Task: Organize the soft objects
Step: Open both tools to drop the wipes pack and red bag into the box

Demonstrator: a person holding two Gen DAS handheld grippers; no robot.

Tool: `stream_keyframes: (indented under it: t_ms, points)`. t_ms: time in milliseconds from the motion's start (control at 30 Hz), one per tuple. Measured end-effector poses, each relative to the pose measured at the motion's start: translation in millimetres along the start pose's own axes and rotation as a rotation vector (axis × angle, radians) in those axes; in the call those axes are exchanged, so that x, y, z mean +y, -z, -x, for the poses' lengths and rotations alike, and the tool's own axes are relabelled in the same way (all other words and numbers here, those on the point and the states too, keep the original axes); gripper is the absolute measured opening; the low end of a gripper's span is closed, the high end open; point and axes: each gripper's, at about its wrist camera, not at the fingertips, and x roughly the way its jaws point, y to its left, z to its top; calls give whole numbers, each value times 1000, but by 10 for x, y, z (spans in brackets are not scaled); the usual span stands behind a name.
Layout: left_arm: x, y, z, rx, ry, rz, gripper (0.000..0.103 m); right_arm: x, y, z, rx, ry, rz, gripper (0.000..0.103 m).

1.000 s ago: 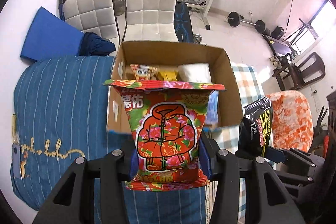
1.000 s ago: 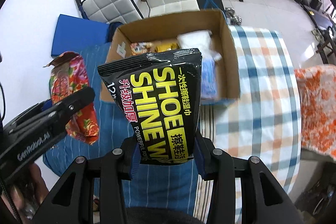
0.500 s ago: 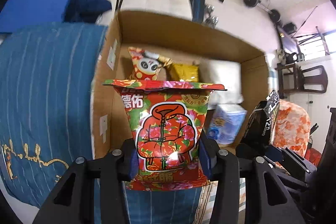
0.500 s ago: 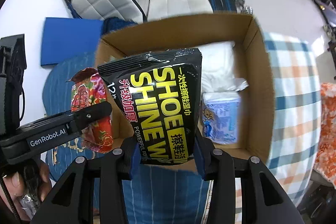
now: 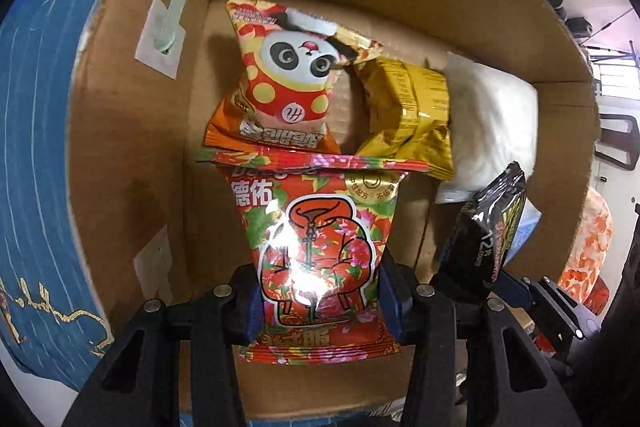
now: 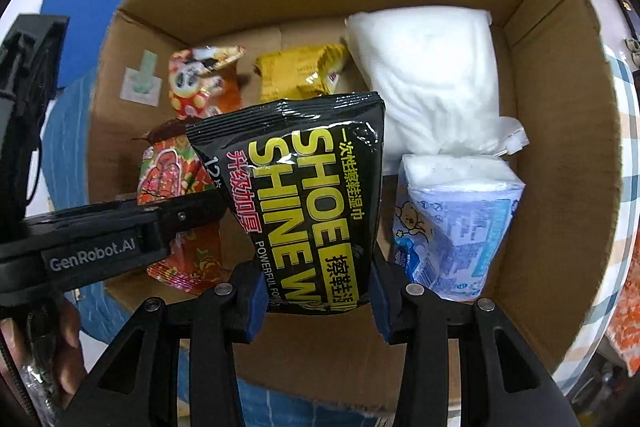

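Note:
My left gripper (image 5: 318, 301) is shut on a red floral wipes pack (image 5: 316, 239) and holds it inside the open cardboard box (image 5: 132, 131). My right gripper (image 6: 316, 301) is shut on a black shoe shine wipes pack (image 6: 308, 203), held inside the same box (image 6: 560, 187), to the right of the floral pack (image 6: 176, 179). The black pack also shows at the right in the left wrist view (image 5: 488, 239). The left gripper's arm (image 6: 100, 239) crosses the lower left of the right wrist view.
In the box lie a panda snack bag (image 5: 288, 75), a yellow packet (image 5: 412, 107), a white pillow-like bag (image 6: 428, 79) and a blue tissue pack (image 6: 452, 227). The box sits on a blue striped cover (image 5: 36, 187); a checked cloth (image 6: 624, 187) lies to the right.
Both grippers have moved forward and down from above the near edge into the box, each still holding its pack. The box now fills both views.

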Motion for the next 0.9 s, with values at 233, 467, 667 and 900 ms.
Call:
stream_keyframes:
  t_ms: [233,467,667,900]
  points:
    - [-30,23,-47,13,-19,-11,44,41,-49,-201,23,0,41,46]
    - [-30,71,-14,25,-19,34,51,127,-157,-424,67,2,45,60]
    - [-144,213,254,-64,-99,-14,55,127,-97,-376,43,32,43,66]
    - [-346,583,578,-200,-189,-72,74,143,60,-117,-29,84,44,80]
